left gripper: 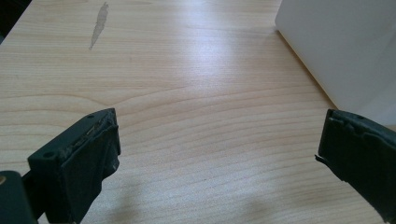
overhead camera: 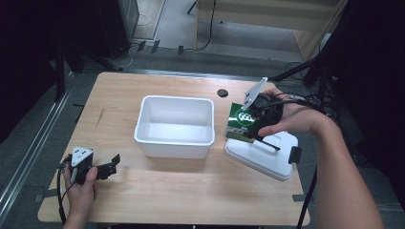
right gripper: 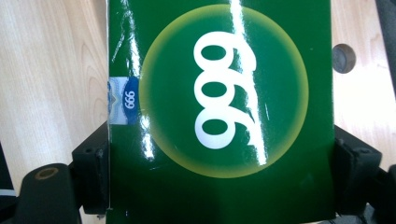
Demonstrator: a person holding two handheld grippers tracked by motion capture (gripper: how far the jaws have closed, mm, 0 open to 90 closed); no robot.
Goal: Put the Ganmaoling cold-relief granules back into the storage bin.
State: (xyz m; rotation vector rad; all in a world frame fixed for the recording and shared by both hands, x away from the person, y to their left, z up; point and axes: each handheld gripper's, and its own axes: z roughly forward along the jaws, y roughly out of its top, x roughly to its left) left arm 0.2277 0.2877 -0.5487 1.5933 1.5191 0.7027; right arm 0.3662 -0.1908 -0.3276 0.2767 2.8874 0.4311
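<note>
While my right gripper [overhead camera: 258, 125] clamps it by both side edges, the glossy green cardboard box [overhead camera: 241, 122] hangs in the air above the white plastic lid [overhead camera: 267, 157], just right of the white rectangular plastic tub [overhead camera: 175, 125]. I read "999" in white on its yellow-ringed face. My left gripper [overhead camera: 107, 167] rests on the wooden table [overhead camera: 191, 191], jaws spread wide around nothing.

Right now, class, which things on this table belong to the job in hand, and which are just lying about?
Part of the job:
- green box, clamped in the right gripper
- white tub, open and empty
- white lid, lying beside the tub

Just lying about:
- left gripper, open, resting on the table
- dark round spot on the tabletop
</note>
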